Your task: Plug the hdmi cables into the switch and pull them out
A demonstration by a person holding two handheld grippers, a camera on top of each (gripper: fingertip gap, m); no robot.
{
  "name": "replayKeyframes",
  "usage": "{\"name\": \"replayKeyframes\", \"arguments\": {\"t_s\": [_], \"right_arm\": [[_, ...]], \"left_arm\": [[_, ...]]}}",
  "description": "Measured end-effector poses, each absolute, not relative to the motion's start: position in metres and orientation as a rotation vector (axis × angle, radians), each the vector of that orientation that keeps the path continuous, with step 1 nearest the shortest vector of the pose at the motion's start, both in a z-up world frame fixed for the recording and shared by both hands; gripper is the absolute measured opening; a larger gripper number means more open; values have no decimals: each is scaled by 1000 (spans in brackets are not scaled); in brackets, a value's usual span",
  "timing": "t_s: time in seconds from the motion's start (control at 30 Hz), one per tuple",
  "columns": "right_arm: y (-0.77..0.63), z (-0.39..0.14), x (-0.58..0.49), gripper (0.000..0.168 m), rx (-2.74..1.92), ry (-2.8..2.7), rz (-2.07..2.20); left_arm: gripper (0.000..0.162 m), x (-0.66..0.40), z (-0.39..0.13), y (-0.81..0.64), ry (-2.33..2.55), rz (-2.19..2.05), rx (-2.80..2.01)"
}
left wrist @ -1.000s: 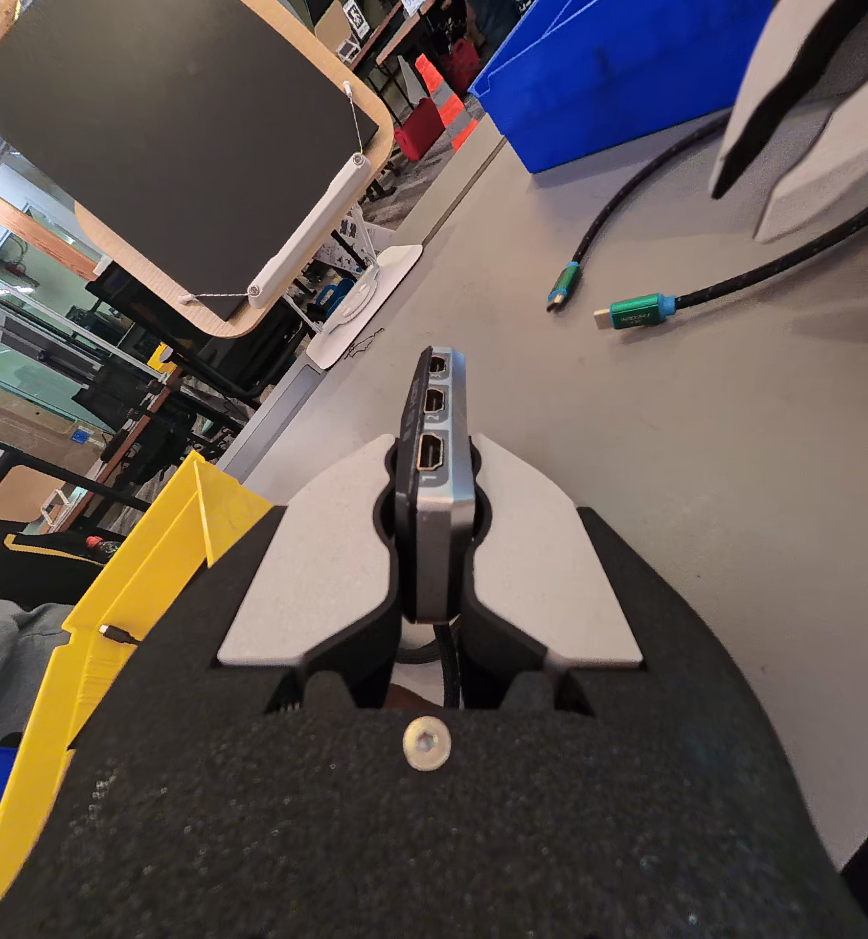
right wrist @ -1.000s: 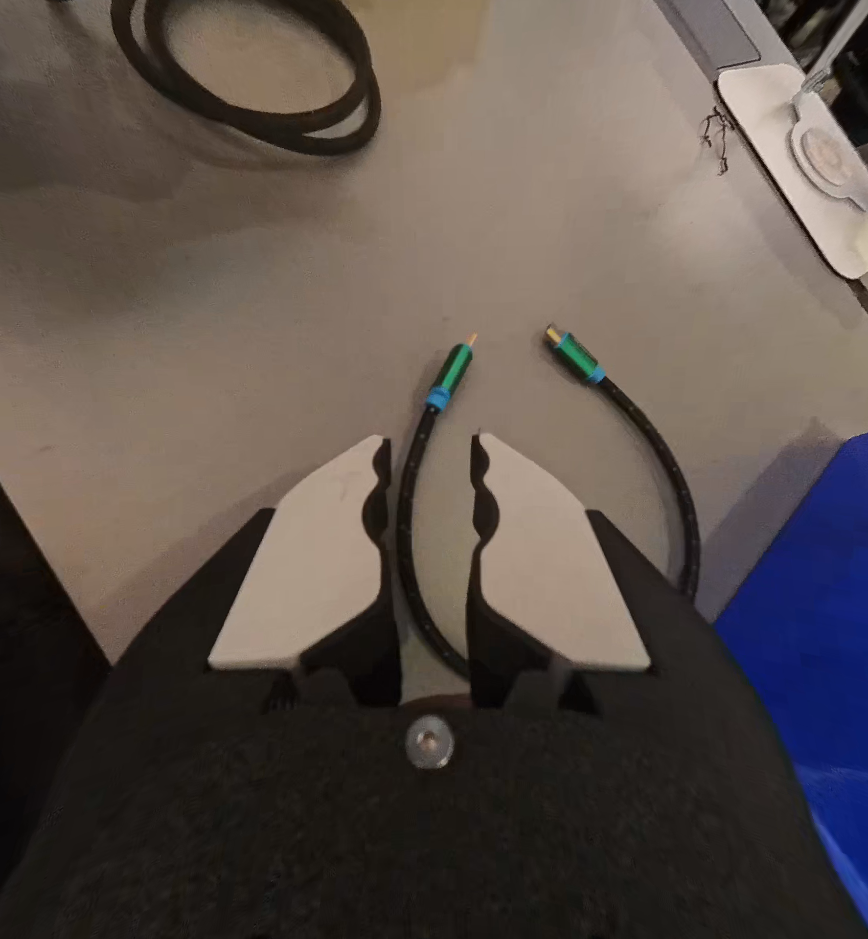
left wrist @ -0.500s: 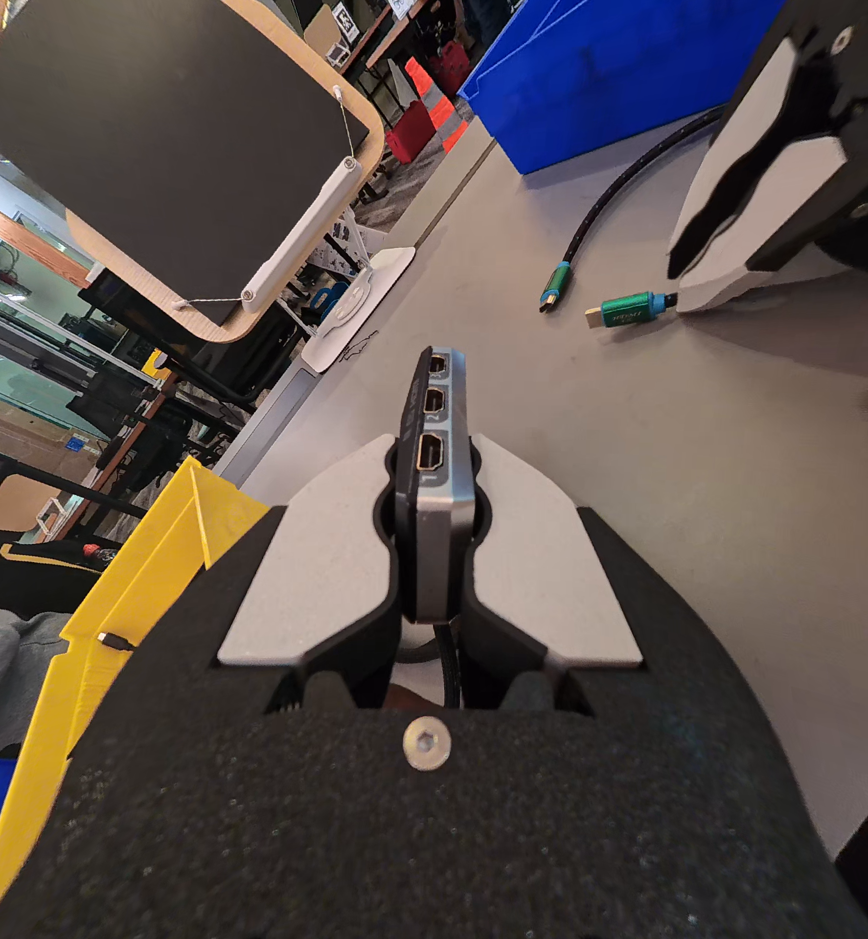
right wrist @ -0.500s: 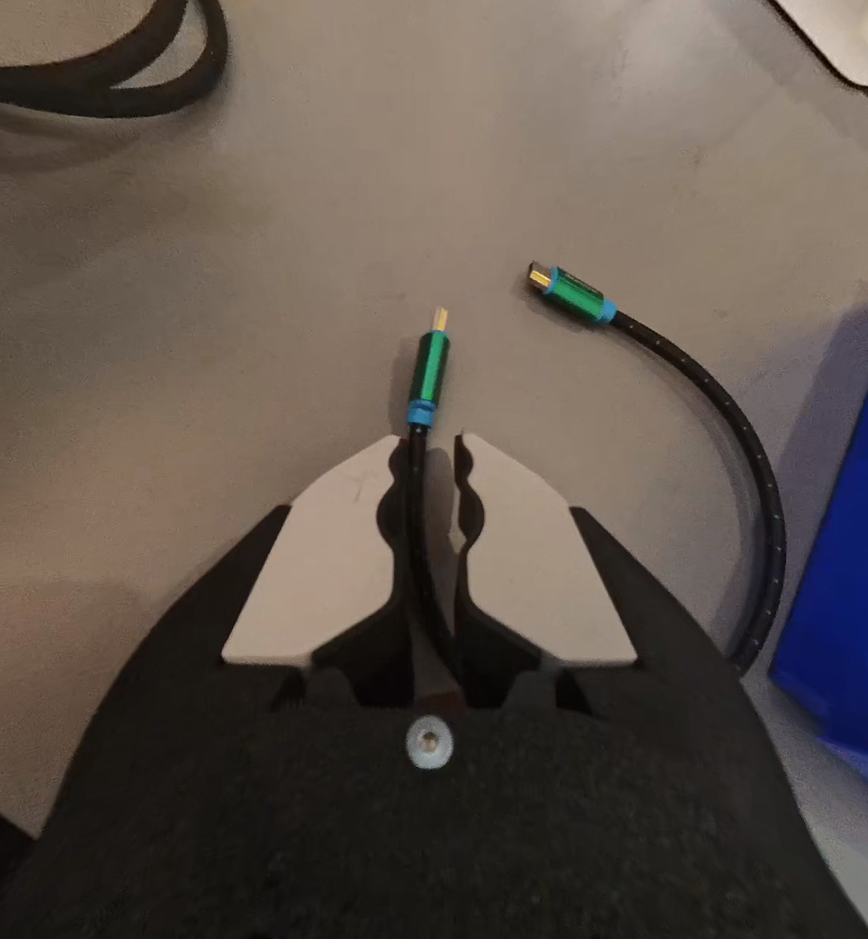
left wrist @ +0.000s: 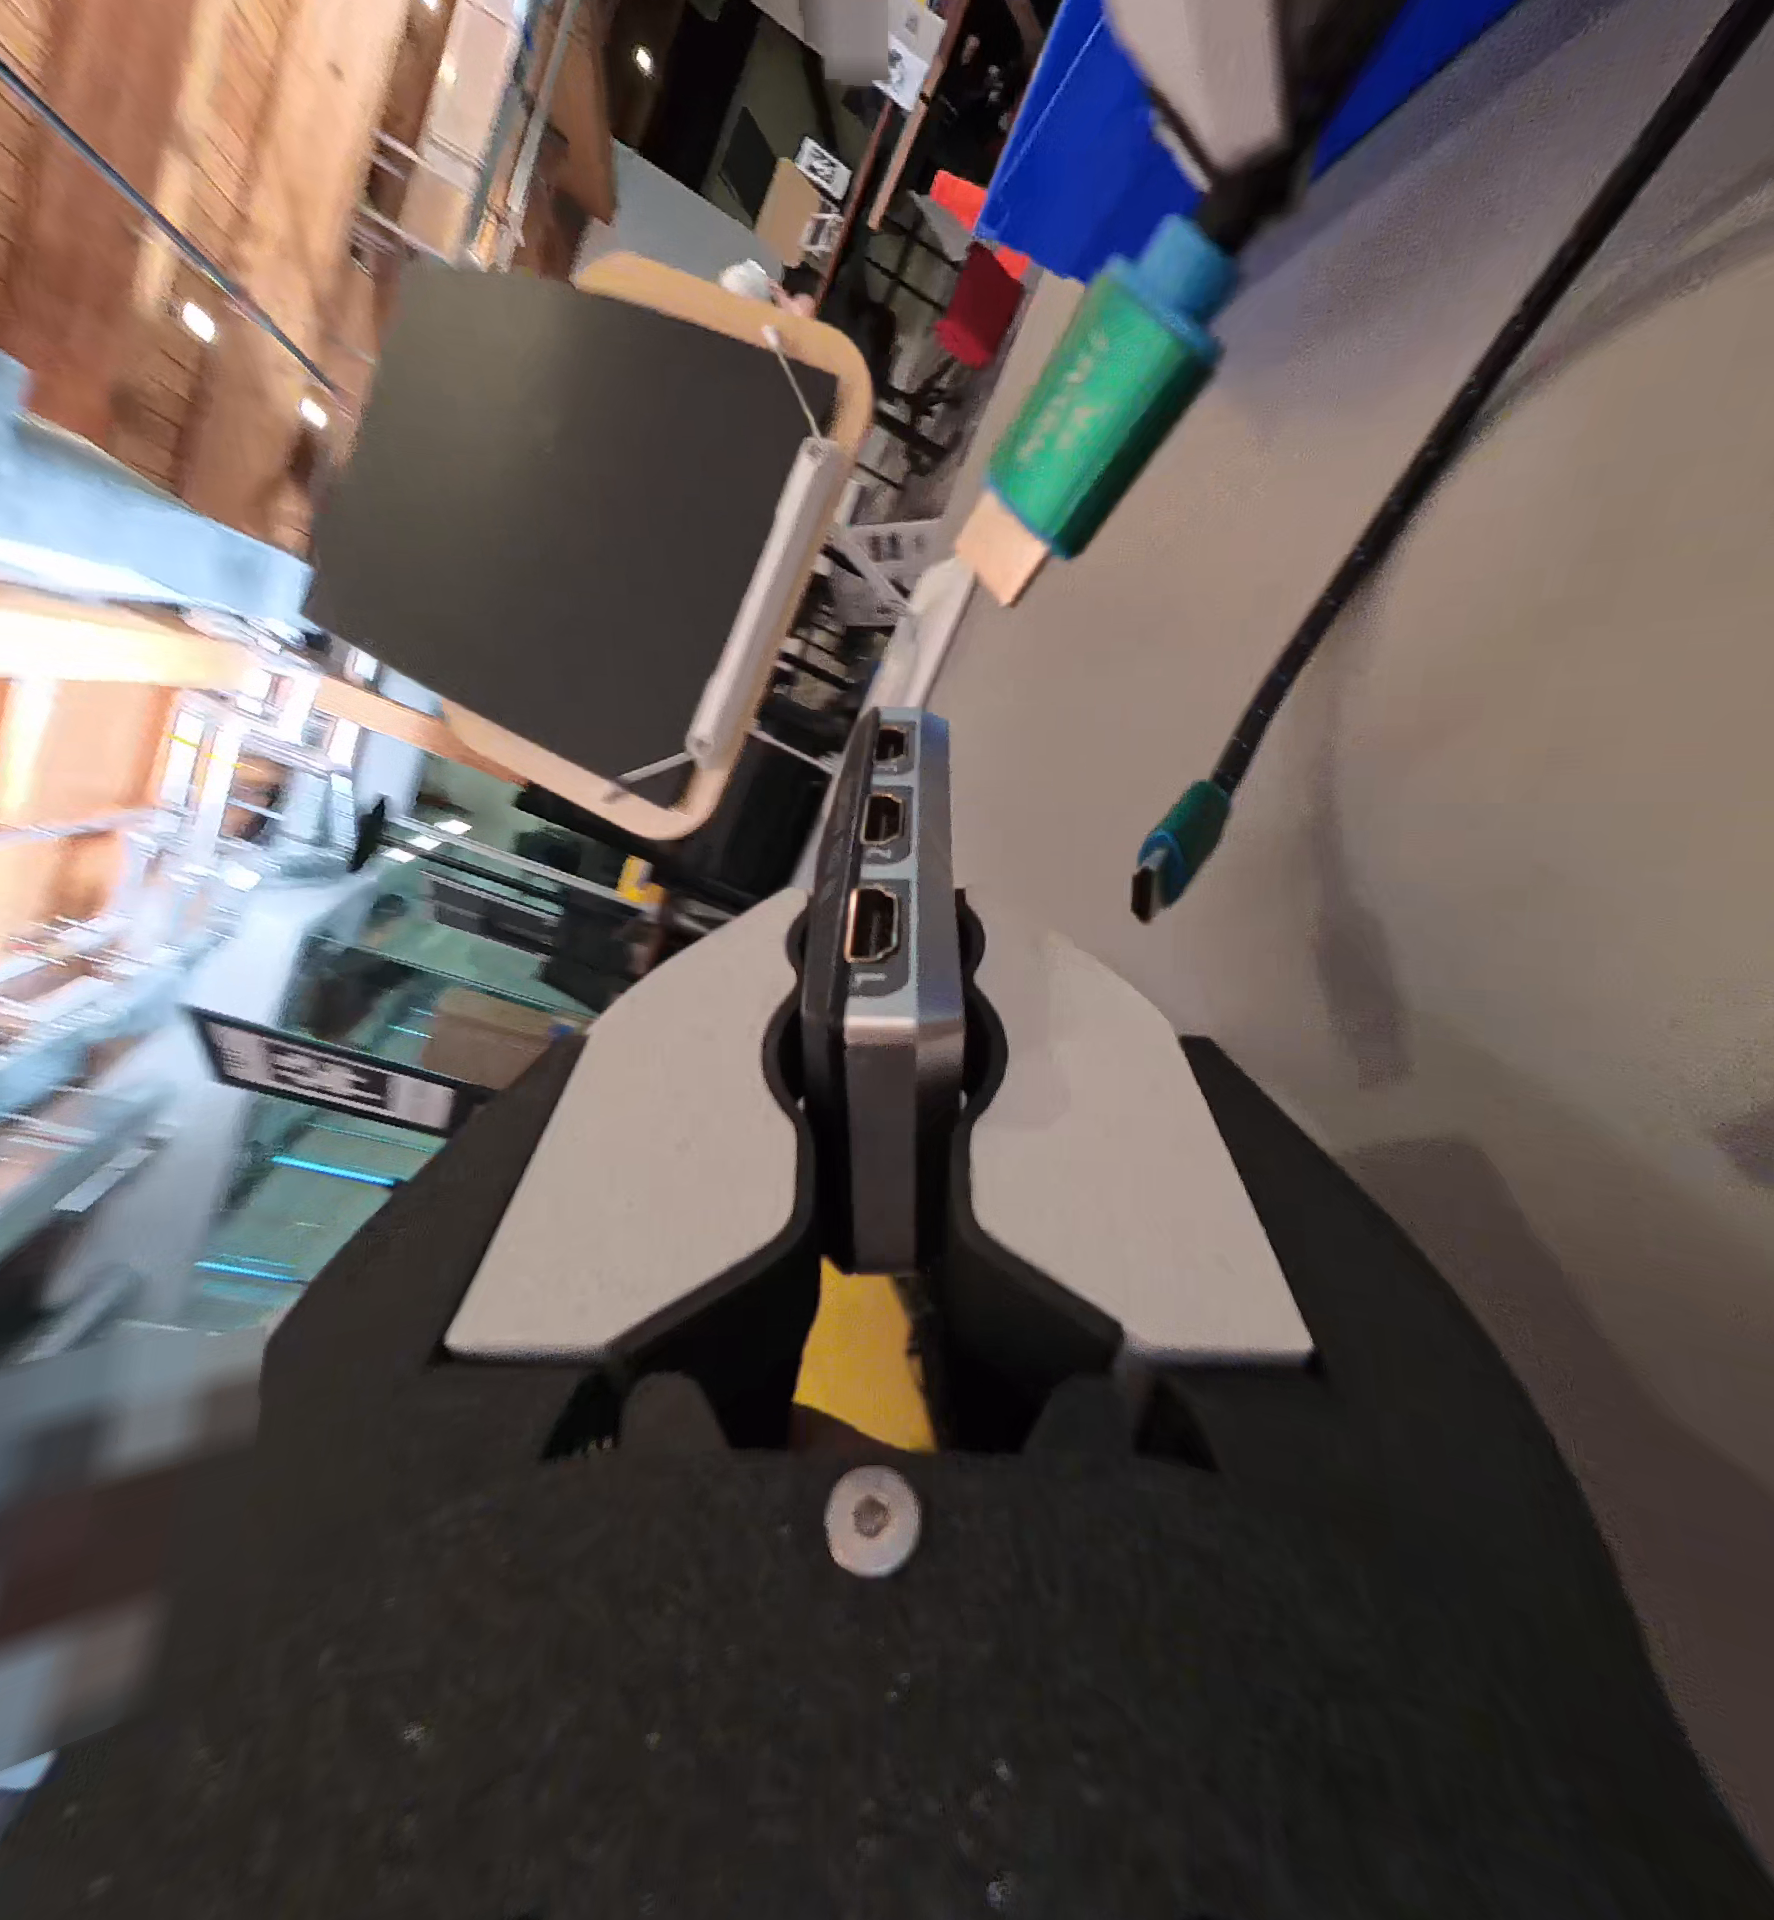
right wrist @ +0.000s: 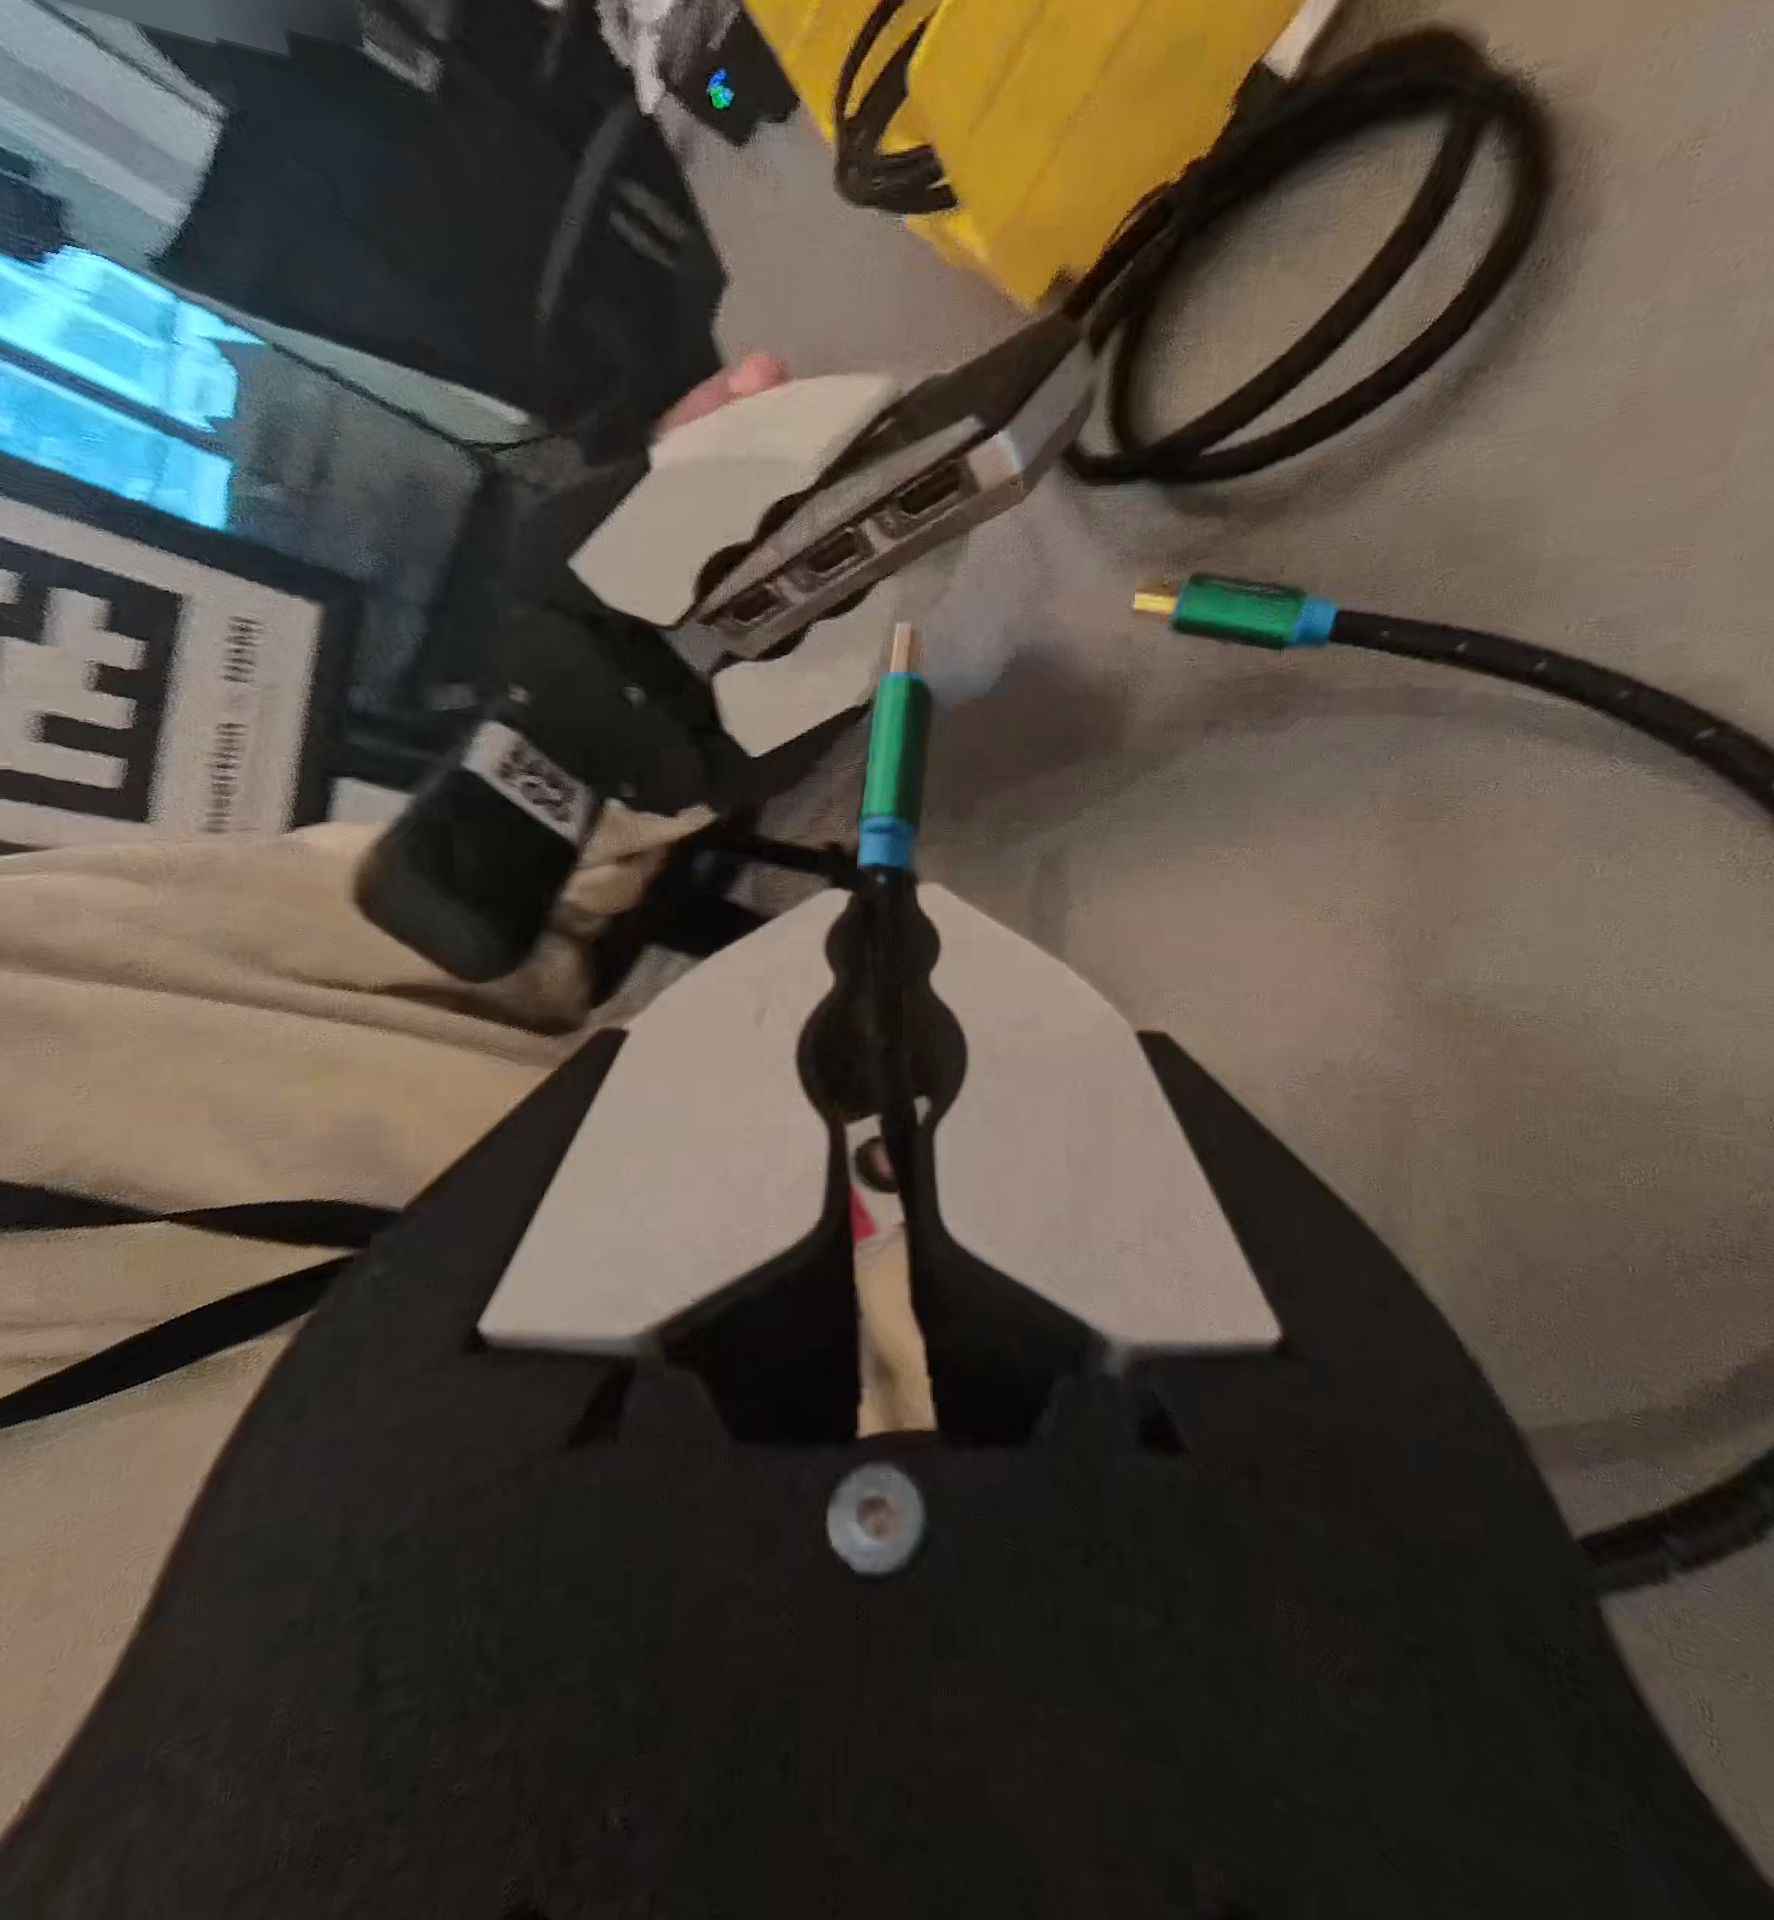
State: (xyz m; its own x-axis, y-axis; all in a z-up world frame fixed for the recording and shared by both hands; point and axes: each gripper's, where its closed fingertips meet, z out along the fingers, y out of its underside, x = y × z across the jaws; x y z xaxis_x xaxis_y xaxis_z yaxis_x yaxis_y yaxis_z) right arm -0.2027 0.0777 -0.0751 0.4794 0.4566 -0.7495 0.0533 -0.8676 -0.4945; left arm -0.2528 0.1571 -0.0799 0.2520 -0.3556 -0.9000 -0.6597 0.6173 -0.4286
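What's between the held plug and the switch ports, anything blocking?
Nothing visible. The right gripper holds the cable just behind the green plug, whose tip points at the open ports of the switch in the left gripper; only air lies between.

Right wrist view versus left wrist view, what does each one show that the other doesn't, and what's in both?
Only the right wrist view shows the coiled black cable beside the yellow bin, a beige sleeve, and the right hand-held gripper shut on the braided cable behind its plug.

Only the left wrist view shows the blue bin and the dark wood-framed board.

Both show the grey switch clamped in the left hand-held gripper, its ports empty, the held green plug near it, the second green plug and the grey table.
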Motion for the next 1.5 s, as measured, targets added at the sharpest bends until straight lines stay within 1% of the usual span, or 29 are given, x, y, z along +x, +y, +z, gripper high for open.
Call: {"name": "replayKeyframes", "arguments": {"t_s": [0.17, 0.27, 0.37, 0.6, 0.8, 1.5], "right_arm": [[66, -54, -215, 6, -2319, -403, 1803], [66, -49, -216, 6, -2300, -357, 1900], [72, -44, -214, 6, -2239, -291, 1965], [91, -48, -200, 6, -2157, -84, 2043], [93, -46, -193, 6, -2119, -20, 2085], [88, -58, -188, 6, -2180, -59, 2143]], "left_arm": [[22, -235, -67, 148, 1316, 420, -761], [24, -231, -60, 151, 1273, 450, -743], [22, -232, -60, 154, 1254, 460, -745], [22, -232, -56, 153, 1229, 488, -717], [22, -231, -54, 150, 1225, 521, -672], [23, -232, -59, 140, 1271, 543, -575]]}}
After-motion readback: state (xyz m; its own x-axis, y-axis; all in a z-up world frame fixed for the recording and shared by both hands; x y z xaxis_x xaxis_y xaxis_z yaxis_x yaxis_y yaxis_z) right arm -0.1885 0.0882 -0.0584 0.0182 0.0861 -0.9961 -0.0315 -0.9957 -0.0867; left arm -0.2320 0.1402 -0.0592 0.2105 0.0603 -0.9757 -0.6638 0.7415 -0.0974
